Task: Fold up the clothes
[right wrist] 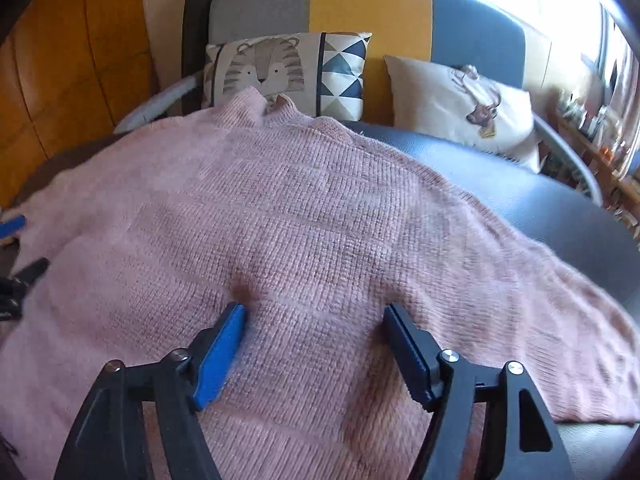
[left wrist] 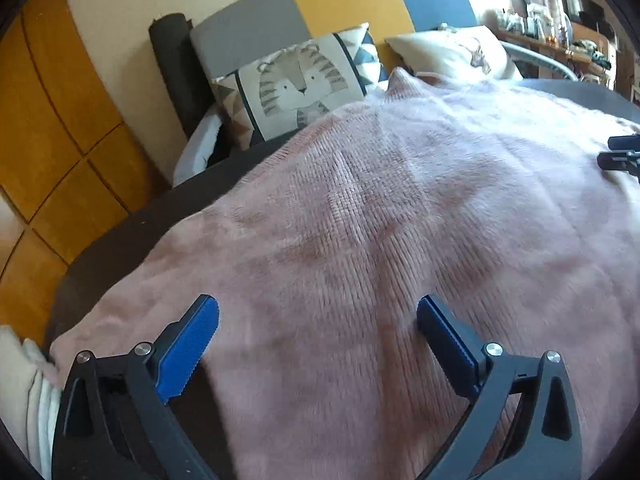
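A pink knitted sweater (left wrist: 380, 220) lies spread flat over a dark round table (left wrist: 132, 232), its collar toward the sofa. My left gripper (left wrist: 318, 312) hovers open over the sweater's near left part, nothing between its blue pads. In the right wrist view the same sweater (right wrist: 300, 208) fills the middle, one sleeve running off to the right. My right gripper (right wrist: 314, 314) stands open just above the knit, its fingertips close to the fabric, gripping nothing. The right gripper's black tips (left wrist: 622, 156) show at the left view's right edge; the left gripper's tips (right wrist: 16, 248) show at the right view's left edge.
Behind the table stands a grey, yellow and blue sofa (right wrist: 368, 4) with a tiger cushion (left wrist: 296, 84) and a cream deer cushion (right wrist: 468, 108). Wooden panelling (left wrist: 52, 128) lines the left wall. Cluttered shelves (left wrist: 560, 32) sit at the far right. White cloth (left wrist: 24, 392) lies at the near left.
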### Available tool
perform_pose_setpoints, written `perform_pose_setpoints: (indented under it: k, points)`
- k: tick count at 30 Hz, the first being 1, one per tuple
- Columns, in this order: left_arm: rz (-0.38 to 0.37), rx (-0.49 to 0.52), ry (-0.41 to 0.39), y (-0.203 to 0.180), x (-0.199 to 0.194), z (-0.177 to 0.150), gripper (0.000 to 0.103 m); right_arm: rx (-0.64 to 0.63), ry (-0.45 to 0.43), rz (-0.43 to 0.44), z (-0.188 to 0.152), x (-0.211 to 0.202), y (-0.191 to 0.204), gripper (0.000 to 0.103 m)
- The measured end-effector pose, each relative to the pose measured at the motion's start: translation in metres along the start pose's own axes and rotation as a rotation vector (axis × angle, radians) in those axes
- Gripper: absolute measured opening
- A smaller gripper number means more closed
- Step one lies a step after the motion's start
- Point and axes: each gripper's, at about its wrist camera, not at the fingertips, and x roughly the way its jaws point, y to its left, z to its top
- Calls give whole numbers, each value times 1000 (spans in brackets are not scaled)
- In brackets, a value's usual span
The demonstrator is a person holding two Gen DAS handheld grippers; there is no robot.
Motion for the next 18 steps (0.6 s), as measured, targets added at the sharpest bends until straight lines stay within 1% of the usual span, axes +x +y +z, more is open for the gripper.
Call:
perform_pose_setpoints:
  k: [1, 3, 4, 5, 8, 10, 12, 14, 16, 18]
  points:
    - [-20, -11, -17, 0, -11, -6, 101, 44, -27, 22, -4, -15, 1, 63]
    - [-58, -36, -40, -2, -28, -19, 101, 109, -67, 130, -15, -37, 3, 63]
    - [-65, -37, -45, -4, -33, -26, 101, 131, -81, 191, -22, -47, 8, 63]
    - [-60, -30, -46, -6, -35, -33, 101, 121, -78, 209, -31, -54, 15, 63]
    - [-25, -4, -18, -8, -29, -49, 101, 48, -48, 193, -57, -64, 36, 63]
    - [-14, -2, 5, -5, -23, -56, 101, 12, -20, 135, -73, -59, 40, 63]
    - [-48, -46, 32, 4, -16, -57, 102, -11, -36, 103, -88, -57, 37, 63]
    - [-95, -93, 51, 12, -7, -57, 103, -18, -62, 100, -95, -57, 35, 63]
    - [-107, -108, 59, 14, -2, -56, 103, -32, -64, 76, -94, -55, 39, 64]
    - [-102, -101, 58, 12, -1, -55, 103, -32, -66, 75, -94, -54, 39, 64]
